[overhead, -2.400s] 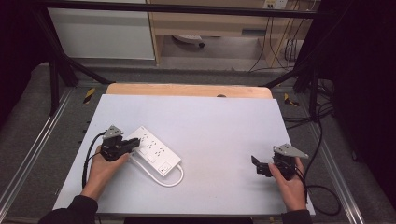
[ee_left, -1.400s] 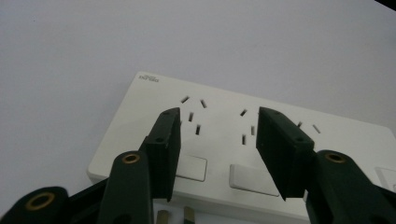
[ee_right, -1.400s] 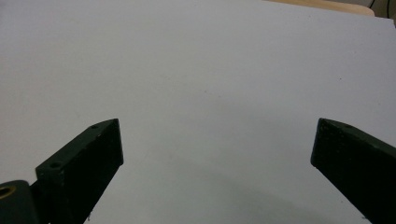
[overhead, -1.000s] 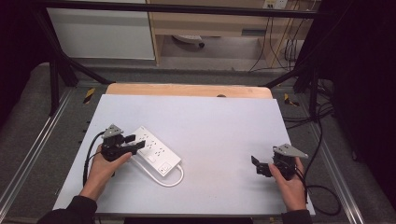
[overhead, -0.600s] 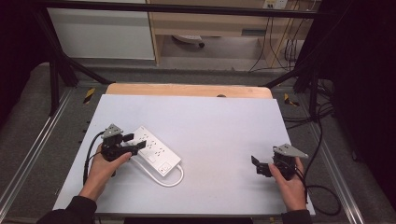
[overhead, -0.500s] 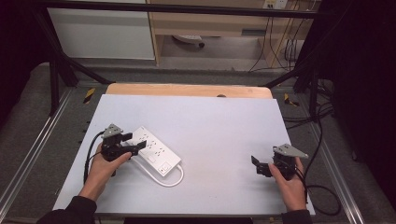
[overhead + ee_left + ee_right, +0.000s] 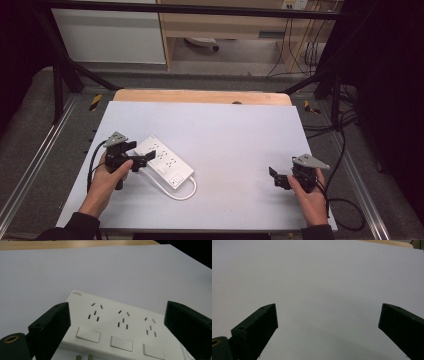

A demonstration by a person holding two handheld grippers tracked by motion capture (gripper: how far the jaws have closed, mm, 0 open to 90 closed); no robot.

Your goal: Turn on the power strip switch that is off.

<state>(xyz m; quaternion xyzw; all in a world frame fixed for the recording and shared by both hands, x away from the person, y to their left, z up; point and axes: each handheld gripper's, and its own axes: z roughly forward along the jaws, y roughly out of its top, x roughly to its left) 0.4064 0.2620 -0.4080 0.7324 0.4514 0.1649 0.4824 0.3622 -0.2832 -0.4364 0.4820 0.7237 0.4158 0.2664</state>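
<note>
A white power strip (image 7: 165, 161) lies flat on the table, left of centre, its white cord (image 7: 182, 194) looping off its near end. In the left gripper view the strip (image 7: 140, 315) shows three sockets with a switch under each. My left gripper (image 7: 142, 152) hovers at the strip's left end, open. Its jaws have just been opening and now stand wide apart (image 7: 117, 311), with the strip below and between them, untouched. My right gripper (image 7: 276, 177) rests at the table's right side, open (image 7: 328, 312), with bare table in front of it.
The white tabletop (image 7: 235, 130) ends in a wooden strip (image 7: 200, 96) at the back. Two metal prongs (image 7: 83, 357) peek up at the strip's near edge. Black cables (image 7: 345, 210) trail off the right side, and a dark frame surrounds the table.
The left gripper's jaws have spread wider over the strip's left end. The power strip and the right gripper have kept still.
</note>
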